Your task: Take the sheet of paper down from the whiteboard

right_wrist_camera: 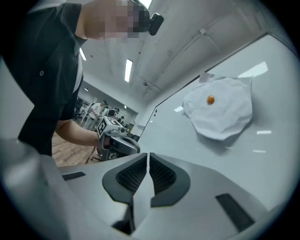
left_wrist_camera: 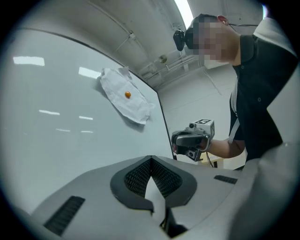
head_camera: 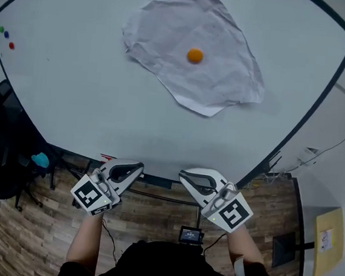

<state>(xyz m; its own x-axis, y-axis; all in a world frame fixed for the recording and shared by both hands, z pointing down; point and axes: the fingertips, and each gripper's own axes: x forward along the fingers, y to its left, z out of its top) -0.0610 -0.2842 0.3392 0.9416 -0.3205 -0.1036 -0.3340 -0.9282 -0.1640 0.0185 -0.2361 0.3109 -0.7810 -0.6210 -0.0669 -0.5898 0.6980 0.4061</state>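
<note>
A crumpled white sheet of paper [head_camera: 214, 78] hangs on the whiteboard [head_camera: 73, 94], pinned by one orange magnet [head_camera: 195, 56] near its middle. My left gripper [head_camera: 140, 167] and my right gripper [head_camera: 182, 175] are both shut and empty, side by side below the board's lower edge, well short of the paper. The left gripper view shows its shut jaws [left_wrist_camera: 151, 159], the paper [left_wrist_camera: 133, 107] and magnet [left_wrist_camera: 127, 94] far up the board, and the right gripper [left_wrist_camera: 190, 139] beside it. The right gripper view shows its shut jaws [right_wrist_camera: 148, 155], the paper [right_wrist_camera: 225, 117], the magnet [right_wrist_camera: 210, 99] and the left gripper [right_wrist_camera: 123, 145].
Three small magnets, green, blue and red [head_camera: 6, 35], sit at the board's left edge. A black office chair [head_camera: 4, 148] stands on the wooden floor at the left. A yellow-topped stand [head_camera: 328, 240] is at the right. The board's dark frame [head_camera: 294, 137] runs down its right side.
</note>
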